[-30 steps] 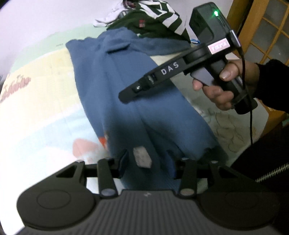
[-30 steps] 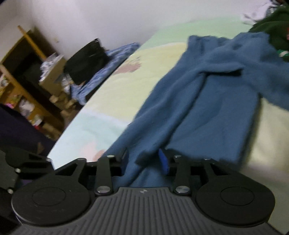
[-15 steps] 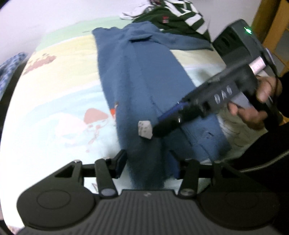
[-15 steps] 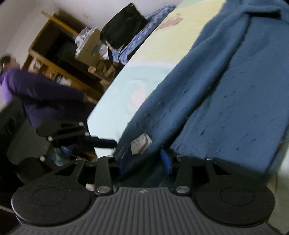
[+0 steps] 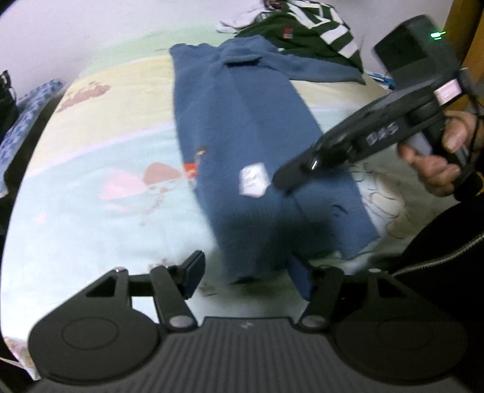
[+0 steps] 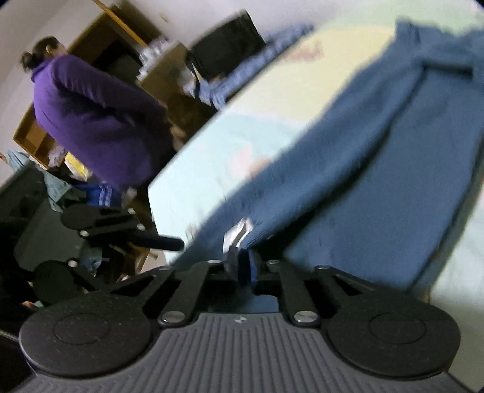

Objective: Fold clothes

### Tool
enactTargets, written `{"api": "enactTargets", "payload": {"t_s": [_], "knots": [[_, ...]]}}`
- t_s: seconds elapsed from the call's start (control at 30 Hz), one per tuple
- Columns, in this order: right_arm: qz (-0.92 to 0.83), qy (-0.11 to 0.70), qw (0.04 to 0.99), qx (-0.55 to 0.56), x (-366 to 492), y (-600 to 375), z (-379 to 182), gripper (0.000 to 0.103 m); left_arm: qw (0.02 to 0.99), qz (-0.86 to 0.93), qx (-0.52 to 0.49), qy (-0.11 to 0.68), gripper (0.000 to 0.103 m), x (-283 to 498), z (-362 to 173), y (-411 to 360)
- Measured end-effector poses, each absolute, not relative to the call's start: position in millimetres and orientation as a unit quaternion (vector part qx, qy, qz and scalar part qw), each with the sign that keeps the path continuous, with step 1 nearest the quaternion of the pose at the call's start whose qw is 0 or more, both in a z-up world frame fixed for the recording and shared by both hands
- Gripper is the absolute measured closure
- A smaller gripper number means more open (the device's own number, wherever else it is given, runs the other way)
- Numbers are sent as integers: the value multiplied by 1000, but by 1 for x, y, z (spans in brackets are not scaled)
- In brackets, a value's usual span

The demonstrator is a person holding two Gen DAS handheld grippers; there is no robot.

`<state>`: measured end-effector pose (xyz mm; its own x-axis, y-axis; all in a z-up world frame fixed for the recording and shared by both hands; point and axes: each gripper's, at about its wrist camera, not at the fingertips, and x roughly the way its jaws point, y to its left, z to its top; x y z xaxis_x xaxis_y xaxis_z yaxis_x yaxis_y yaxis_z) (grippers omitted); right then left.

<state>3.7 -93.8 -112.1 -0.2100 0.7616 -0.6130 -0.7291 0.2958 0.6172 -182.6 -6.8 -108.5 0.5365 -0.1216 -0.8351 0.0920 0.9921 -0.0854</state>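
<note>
Right gripper [image 6: 242, 266] (angled down) closing on blue garment [image 6: 378, 169].

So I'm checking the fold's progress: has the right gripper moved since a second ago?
Yes. In the left wrist view the right gripper has come down the blue sweater, from mid-body to beside its white tag.

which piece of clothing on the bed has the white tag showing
The blue garment, spread long down the bed. Its white tag sits beside the right tool. The green-and-white striped garment bunched behind shows none.
</note>
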Motion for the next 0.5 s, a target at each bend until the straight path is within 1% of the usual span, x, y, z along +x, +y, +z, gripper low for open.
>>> {"api": "enactTargets", "payload": {"t_s": [0.03,0.07,0.1,0.2,0.23,0.27,0.3,0.33,0.37,0.4,0.5], "knots": [[600,507,618,24,1,-94,-114,83,877,-63,-14,476,40,-183,-109,-9],[605,506,614,25,-4,-93,-115,68,878,-66,-13,474,40,-183,-109,-12],[605,503,617,17,-9,-90,-116,58,878,-65,-11,475,40,-183,-110,-14],[605,495,623,16,-15,-87,-120,59,877,-59,-10,477,40,-182,-111,-15],[603,495,625,22,-13,-89,-121,62,877,-56,-10,478,40,-183,-111,-14],[599,495,628,25,-12,-90,-121,80,877,-54,-10,478,40,-184,-111,-13],[591,498,634,23,-10,-89,-120,94,877,-51,-10,477,40,-186,-109,-12],[587,502,634,29,-7,-93,-119,94,878,-47,-9,476,39,-188,-108,-11],[587,503,633,42,-4,-98,-116,101,879,-44,-8,475,39,-189,-107,-10],[589,497,636,50,-2,-103,-110,103,880,-41,-7,474,38,-191,-106,-8],[593,479,646,45,-1,-118,-91,103,881,-31,-8,473,37,-192,-107,-4]]}}
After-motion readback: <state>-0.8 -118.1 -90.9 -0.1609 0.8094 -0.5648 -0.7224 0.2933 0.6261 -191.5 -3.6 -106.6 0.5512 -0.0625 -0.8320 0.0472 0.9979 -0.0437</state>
